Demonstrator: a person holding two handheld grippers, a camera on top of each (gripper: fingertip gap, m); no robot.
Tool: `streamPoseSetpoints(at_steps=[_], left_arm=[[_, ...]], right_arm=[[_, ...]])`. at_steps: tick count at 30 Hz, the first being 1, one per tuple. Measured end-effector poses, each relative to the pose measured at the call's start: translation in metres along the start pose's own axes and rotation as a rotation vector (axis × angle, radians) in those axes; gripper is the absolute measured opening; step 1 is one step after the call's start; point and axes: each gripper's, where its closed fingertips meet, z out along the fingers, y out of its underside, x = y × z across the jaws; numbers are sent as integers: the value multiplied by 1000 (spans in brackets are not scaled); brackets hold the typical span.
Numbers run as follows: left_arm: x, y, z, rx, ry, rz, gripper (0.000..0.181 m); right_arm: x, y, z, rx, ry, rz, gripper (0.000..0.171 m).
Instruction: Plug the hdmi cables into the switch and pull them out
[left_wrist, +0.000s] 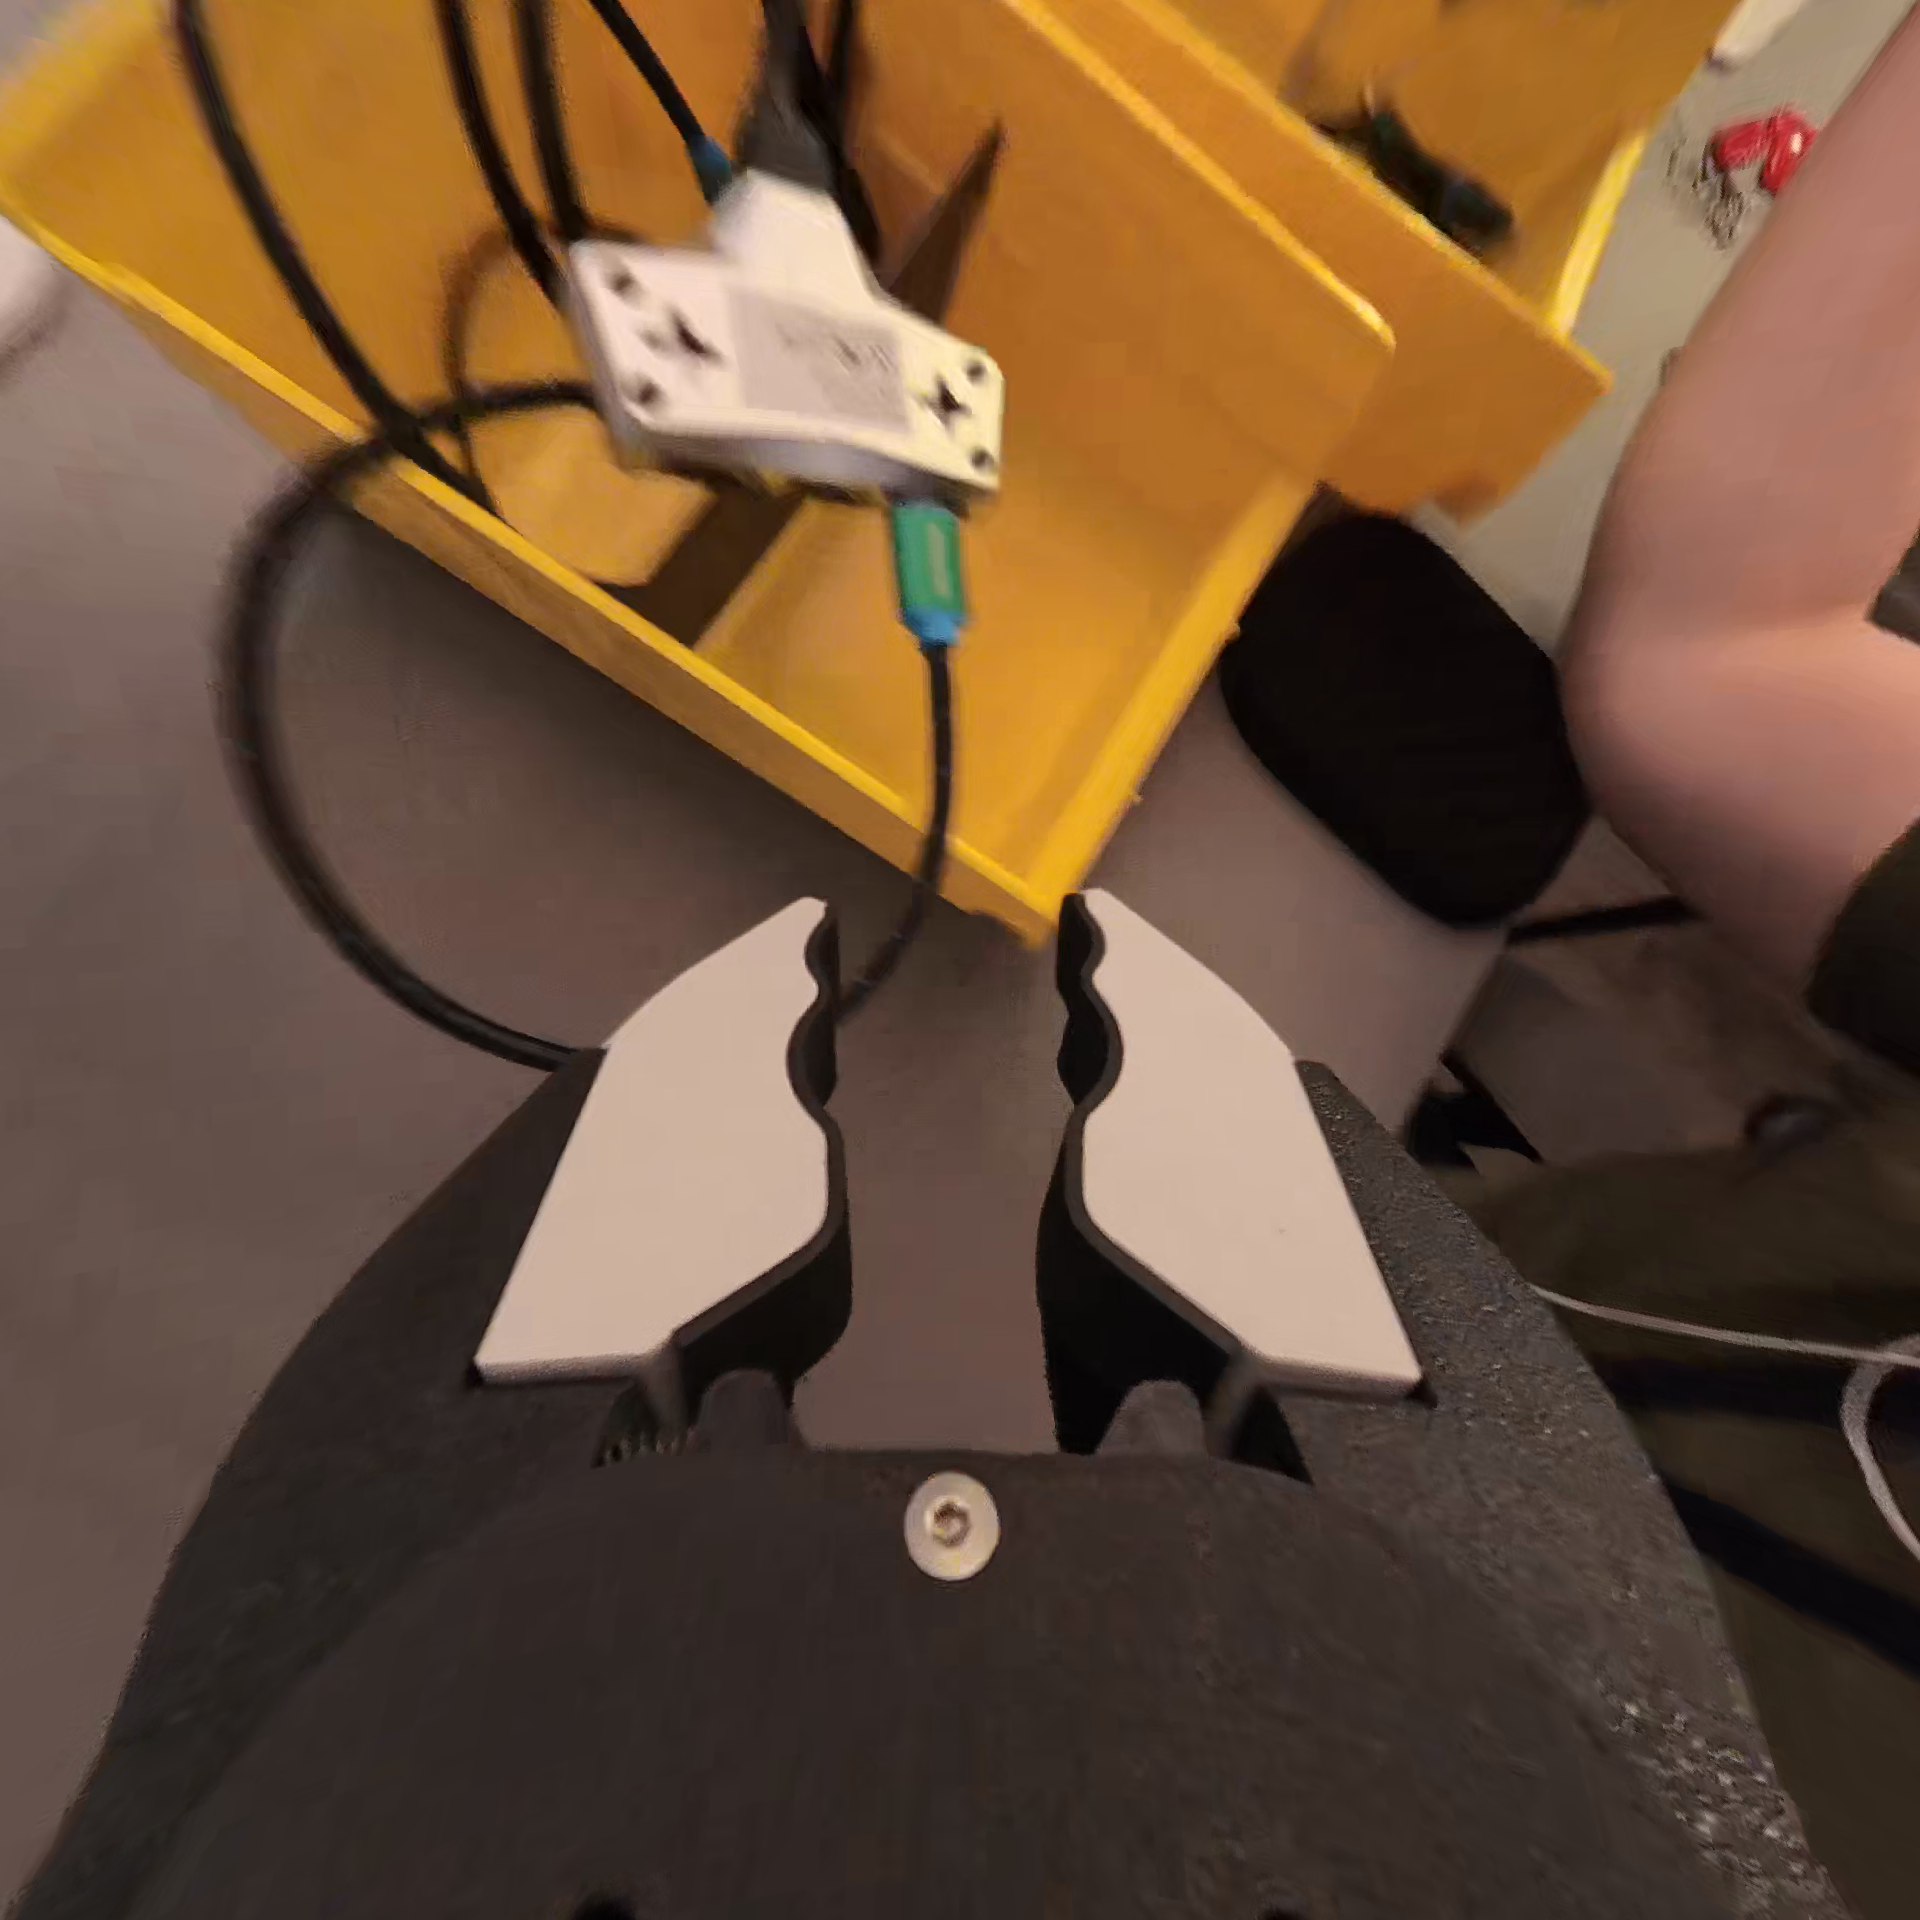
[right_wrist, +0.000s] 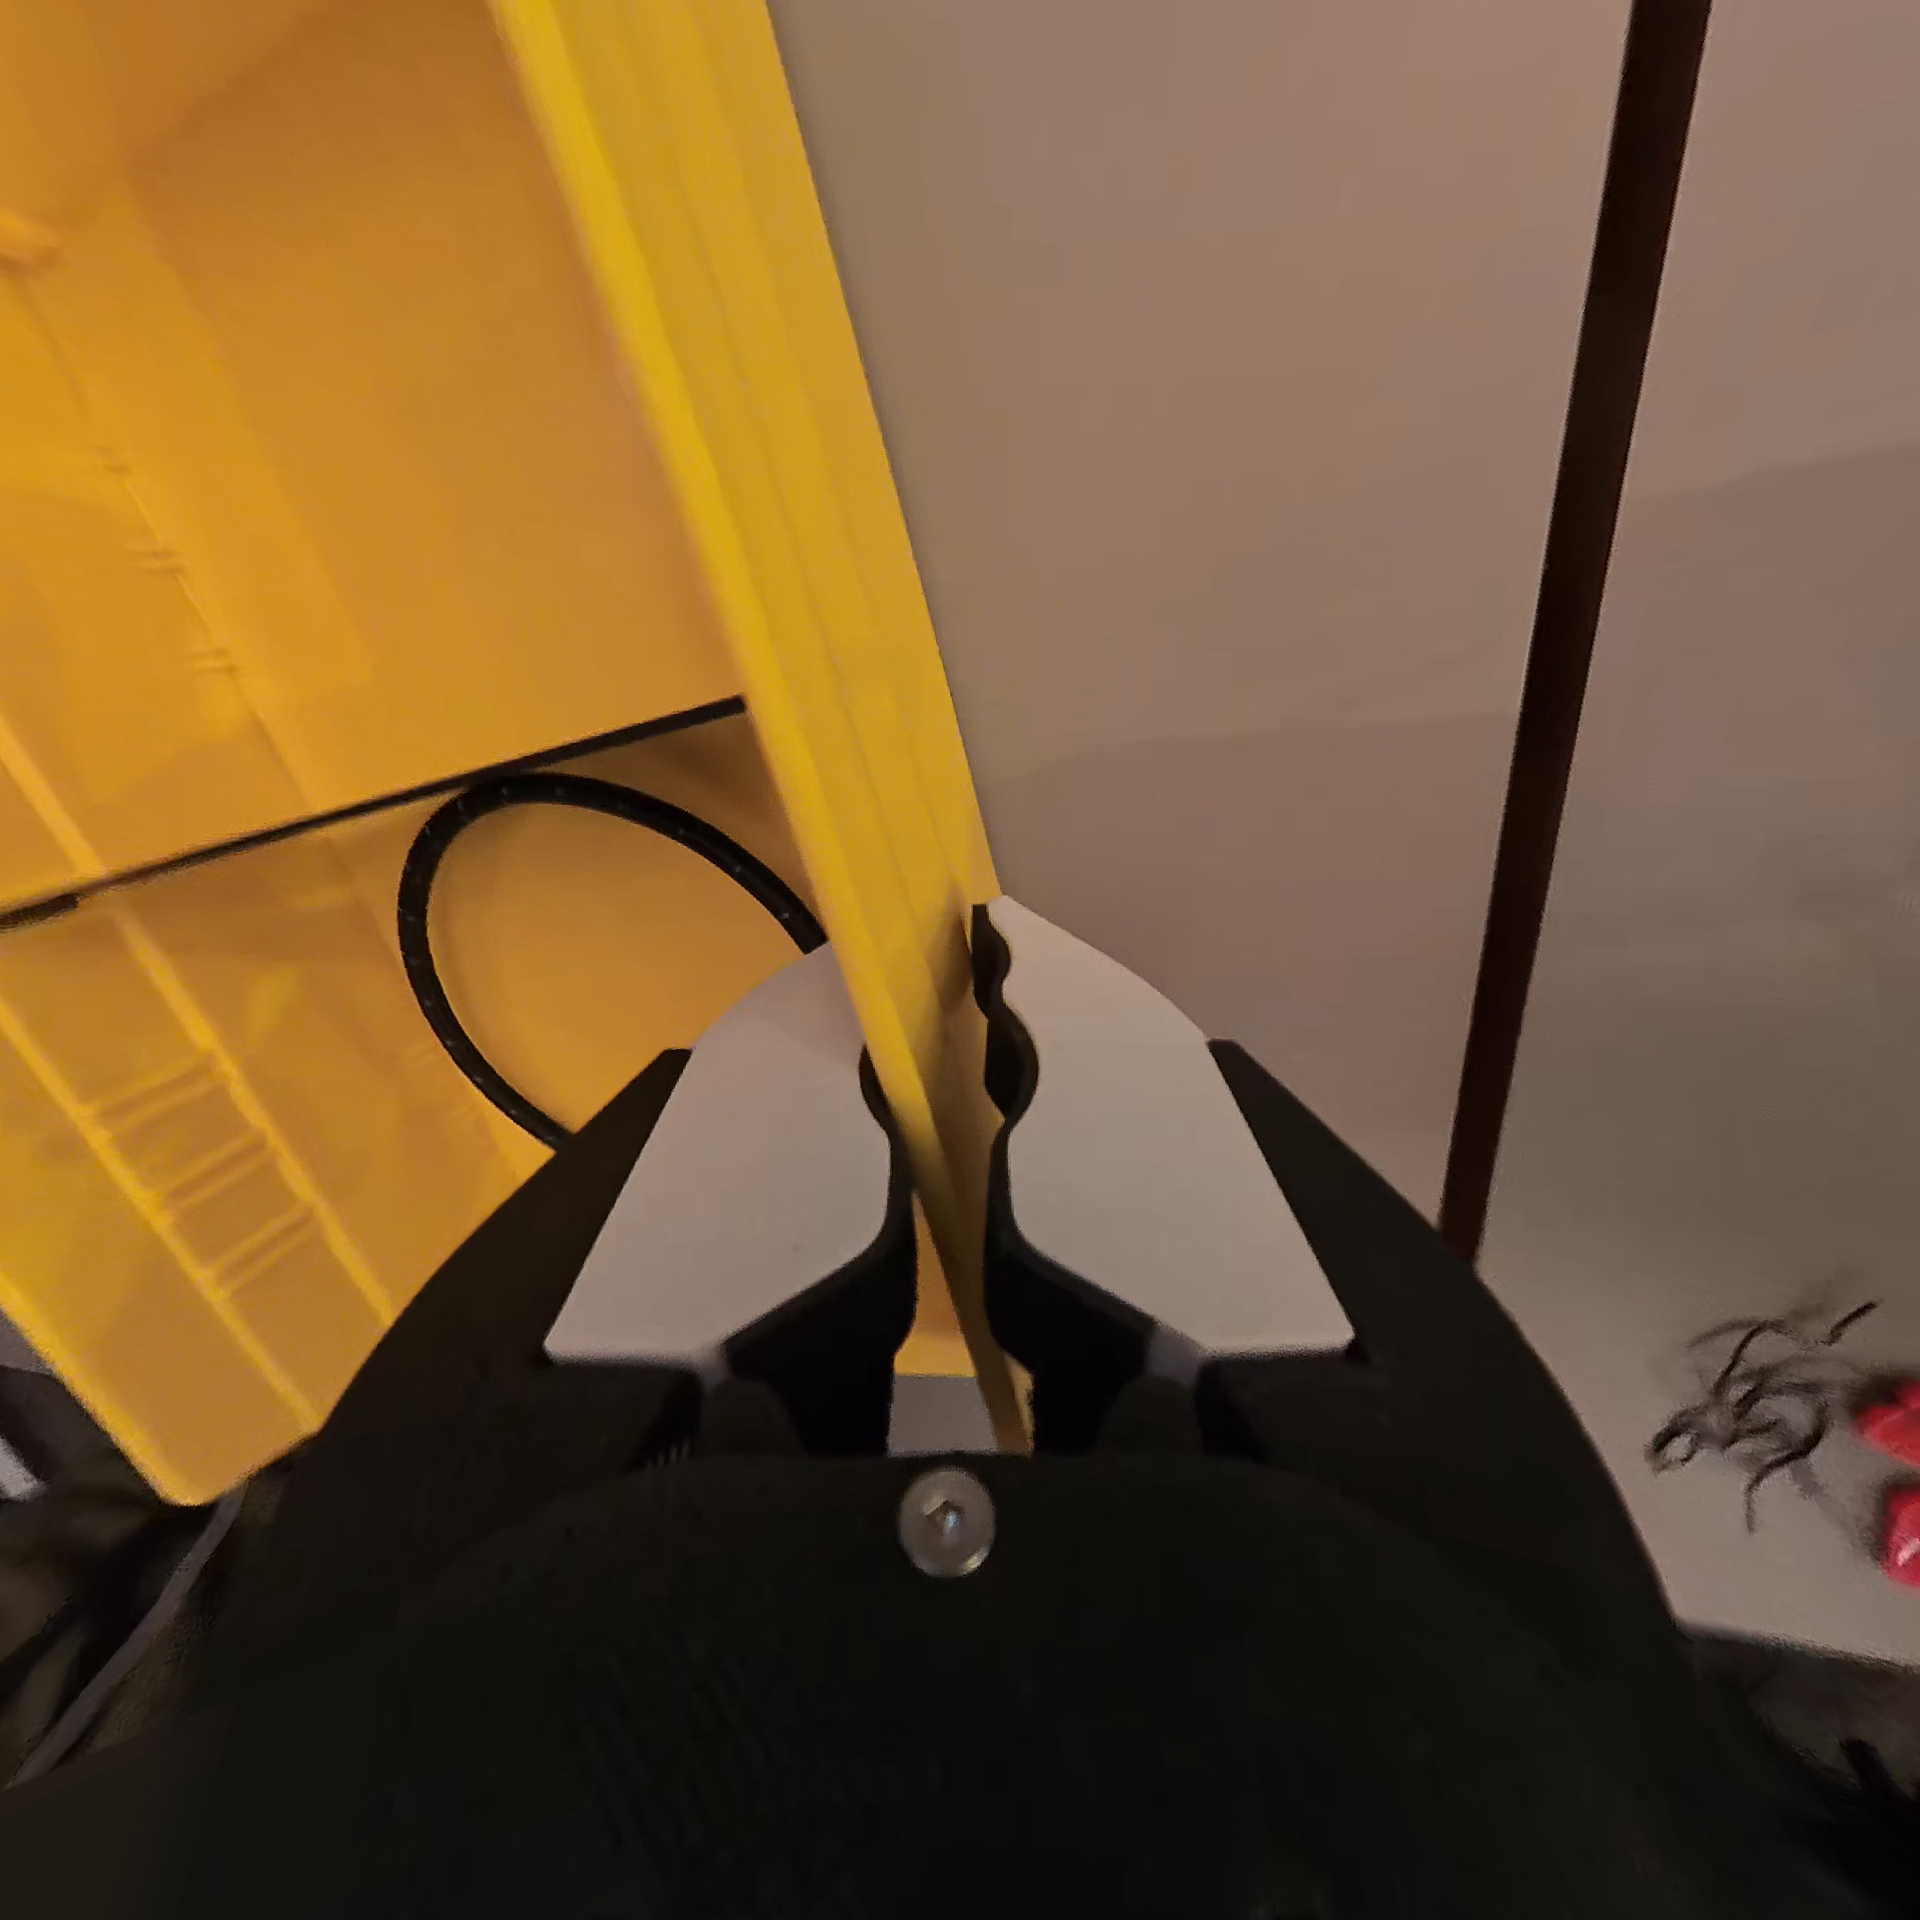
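Note:
The white hdmi switch (left_wrist: 790, 364) lies underside up over the yellow bin (left_wrist: 1132, 665). A green and blue hdmi plug (left_wrist: 930, 566) sits in its near port. Its black cable (left_wrist: 940, 769) runs down past my left gripper (left_wrist: 948, 925) and loops off to the left. More black cables (left_wrist: 665, 94) enter the switch's far side. My left gripper is open and empty, just short of the bin's near corner. My right gripper (right_wrist: 909, 935) is shut on the yellow bin's side wall (right_wrist: 727, 416). A black cable loop (right_wrist: 499, 914) lies inside the bin.
A person's bare arm (left_wrist: 1714, 520) reaches in at the right. A black round object (left_wrist: 1403, 727) sits beside the bin. A second yellow bin (left_wrist: 1455, 156) stands behind. A dark pole (right_wrist: 1558, 623) stands at the right, with red items (right_wrist: 1896, 1475) and black ties (right_wrist: 1756, 1392) on the surface. Left tips to right tips: about 50 cm. My left gripper is the nearer one to the white hdmi switch (left_wrist: 790, 364): about 12 cm, against 40 cm.

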Motion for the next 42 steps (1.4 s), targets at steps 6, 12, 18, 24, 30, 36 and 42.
streamPoseSetpoints(at_steps=[6, 12, 18, 24, 30, 36, 42], left_arm=[[8, 0, 20, -164, -132, -138, 49], [-53, -25, 47, -270, -279, -225, 42], [-76, -9, 81, -404, -257, -343, 46], [-78, -6, 95, -562, -217, -254, 14], [-121, -3, 79, -565, -267, -298, 8], [-195, 31, 30, -456, -304, -459, 3], [-263, 88, -35, -352, -394, -609, 4]], right_arm=[[2, -5, 0, 41, -23, -62, 8], [0, -7, 0, 62, -85, -57, 11], [0, -7, 0, 49, -61, -61, 10], [-19, -14, 5, 4, -68, -39, 12], [-27, -25, 5, 7, -9, -36, 10], [-41, -38, 8, 23, -47, -26, 13], [-61, -50, 21, -1, -78, 8, 13]])
